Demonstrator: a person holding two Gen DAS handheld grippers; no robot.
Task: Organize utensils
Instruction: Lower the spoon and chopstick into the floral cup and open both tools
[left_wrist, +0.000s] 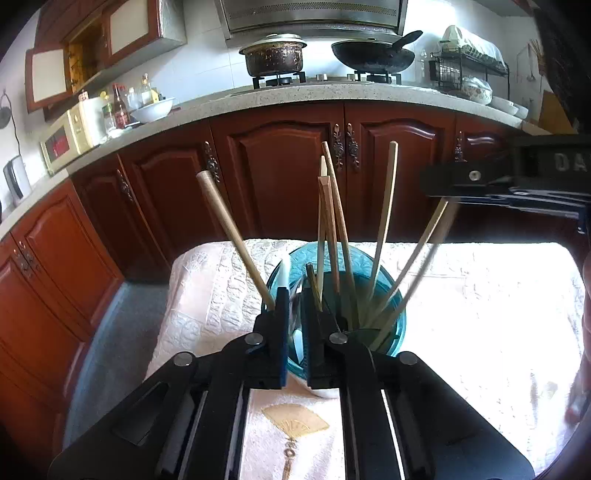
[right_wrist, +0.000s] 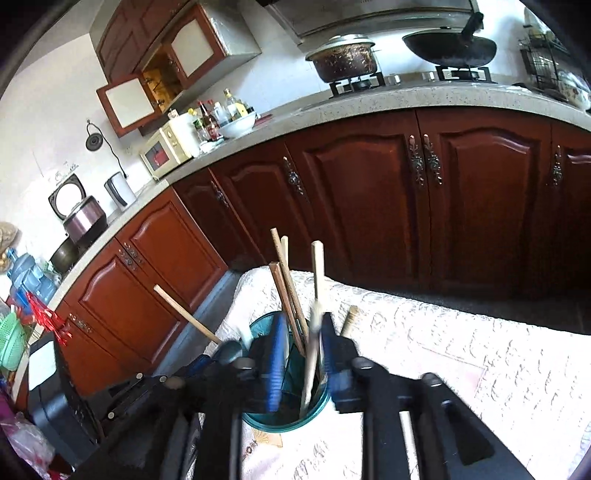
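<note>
A teal see-through cup (left_wrist: 391, 325) (right_wrist: 286, 421) stands on the cloth-covered table and holds several wooden chopsticks (left_wrist: 332, 221) (right_wrist: 290, 284). A thicker wooden handle (left_wrist: 229, 236) (right_wrist: 184, 314) leans out to the left. My left gripper (left_wrist: 295, 325) is over the cup's near rim, jaws slightly apart, with a white spoon handle (left_wrist: 285, 273) rising between them, loose. My right gripper (right_wrist: 304, 350) is open above the cup. A blurred pale chopstick (right_wrist: 314, 332) stands between its fingers, touching neither pad. In the left wrist view that gripper (left_wrist: 447, 188) hangs at the upper right over blurred chopsticks (left_wrist: 424, 251).
The table carries a white embroidered cloth (left_wrist: 480, 314) (right_wrist: 461, 350). Dark red cabinets (left_wrist: 288, 177) and a stone counter with a pot (left_wrist: 275, 55) and wok (left_wrist: 373, 55) run behind it. Grey floor (left_wrist: 122, 332) lies left of the table. A hand (left_wrist: 581, 387) shows at the right edge.
</note>
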